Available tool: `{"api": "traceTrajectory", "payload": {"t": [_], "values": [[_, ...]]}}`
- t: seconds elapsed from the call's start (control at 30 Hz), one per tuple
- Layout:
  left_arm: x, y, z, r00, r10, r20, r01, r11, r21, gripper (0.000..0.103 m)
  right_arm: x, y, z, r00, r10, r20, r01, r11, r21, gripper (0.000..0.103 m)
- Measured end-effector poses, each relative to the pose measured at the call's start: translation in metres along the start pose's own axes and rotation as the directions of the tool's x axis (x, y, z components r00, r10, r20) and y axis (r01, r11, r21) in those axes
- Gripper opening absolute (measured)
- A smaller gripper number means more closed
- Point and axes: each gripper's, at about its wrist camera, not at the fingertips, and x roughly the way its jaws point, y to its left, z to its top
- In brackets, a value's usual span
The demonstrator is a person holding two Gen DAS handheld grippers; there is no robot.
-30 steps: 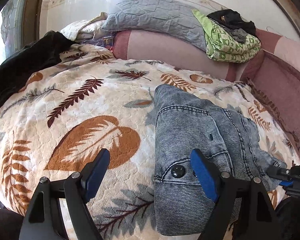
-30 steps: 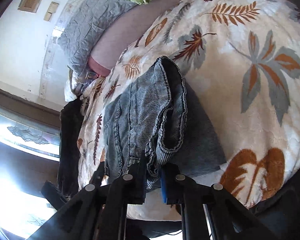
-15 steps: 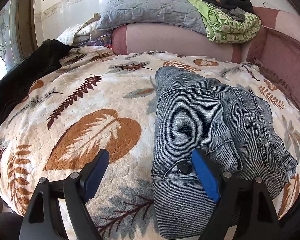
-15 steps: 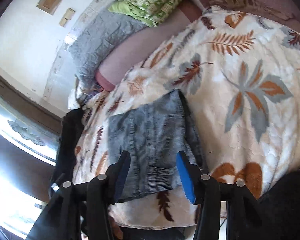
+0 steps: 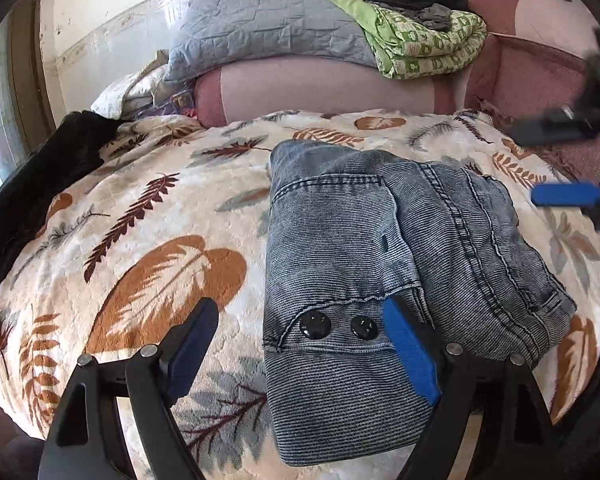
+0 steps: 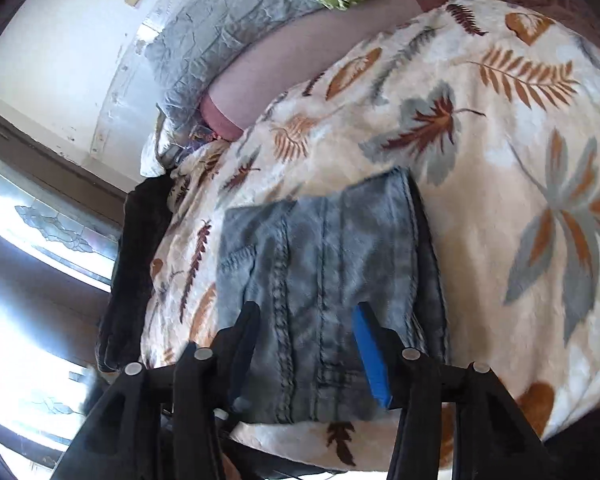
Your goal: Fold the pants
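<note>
Now the pants (image 5: 380,256) lie folded into a compact denim bundle on the leaf-print blanket (image 5: 140,240), with the waistband and its two dark buttons (image 5: 338,326) at the bundle's near end and the pink bolster (image 5: 320,84) well beyond its far end. Your left gripper (image 5: 300,352) hovers low over that near end with its jaws standing wide apart and nothing between them; one blue pad sits over the waistband just beside the buttons, the other out over bare blanket on the side away from the bundle's overlapping layer. Your right gripper (image 6: 308,344) looks down on the bundle from its other side, tilted steeply, jaws likewise apart and empty, a blue pad over the stitched seams. Judged from the layers, the folding looks nearly complete. To finish well, press the raised overlapping layer flat against the bundle, then square the loose hem corner nearest the right gripper so that the edges line up. Keep both tools low and level with the bundle; avoid snagging the buttons or dragging the plush blanket along.
</note>
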Motion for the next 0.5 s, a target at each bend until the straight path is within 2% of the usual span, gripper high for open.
{"api": "traceTrajectory", "payload": {"t": [0.1, 0.13, 0.17, 0.2, 0.23, 0.27, 0.33, 0.43, 0.47, 0.5], "values": [[0.001, 0.004, 0.001, 1.000, -0.019, -0.009, 0.019, 1.000, -0.005, 0.085, 0.038, -0.001, 0.034, 0.991, 0.104, -0.089, -0.101, 0.994, 0.038, 0.060], [0.002, 0.007, 0.000, 0.999, -0.032, -0.017, 0.032, 0.999, -0.026, 0.085, 0.052, -0.005, 0.042, 0.991, 0.087, -0.106, -0.084, 0.996, 0.032, 0.060], [0.003, 0.009, 0.000, 0.999, -0.049, -0.021, 0.048, 0.998, -0.047, 0.085, 0.067, -0.011, 0.049, 0.993, 0.027, -0.119, -0.026, 1.000, 0.012, 0.060], [0.004, 0.010, 0.001, 0.998, -0.059, -0.027, 0.057, 0.997, -0.055, 0.085, 0.084, -0.022, 0.054, 0.990, 0.004, -0.142, 0.001, 0.999, 0.034, 0.056], [0.005, 0.009, 0.001, 0.998, -0.058, -0.027, 0.057, 0.997, -0.055, 0.085, 0.094, -0.032, 0.056, 0.989, 0.024, -0.146, -0.013, 0.997, 0.071, 0.052], [0.005, 0.009, 0.001, 0.998, -0.060, -0.025, 0.059, 0.997, -0.052, 0.085, 0.094, -0.034, 0.056, 0.992, 0.016, -0.124, -0.008, 0.998, 0.067, 0.044], [0.006, 0.007, 0.001, 0.998, -0.052, -0.027, 0.051, 0.998, -0.044, 0.085, 0.094, -0.024, 0.053, 0.992, -0.018, -0.122, 0.020, 1.000, 0.016, 0.044], [0.006, 0.005, 0.003, 0.999, -0.042, -0.030, 0.041, 0.999, -0.034, 0.085, 0.082, -0.017, 0.050, 0.992, -0.020, -0.125, 0.024, 0.999, 0.029, 0.045], [0.006, 0.004, 0.002, 0.999, -0.042, -0.032, 0.041, 0.999, -0.035, 0.085, 0.074, -0.012, 0.050, 0.994, -0.025, -0.103, 0.026, 1.000, 0.000, 0.049], [0.007, 0.005, 0.003, 0.998, -0.044, -0.035, 0.043, 0.998, -0.035, 0.085, 0.071, -0.010, 0.049, 0.995, -0.065, -0.078, 0.063, 0.997, -0.035, 0.057]]}}
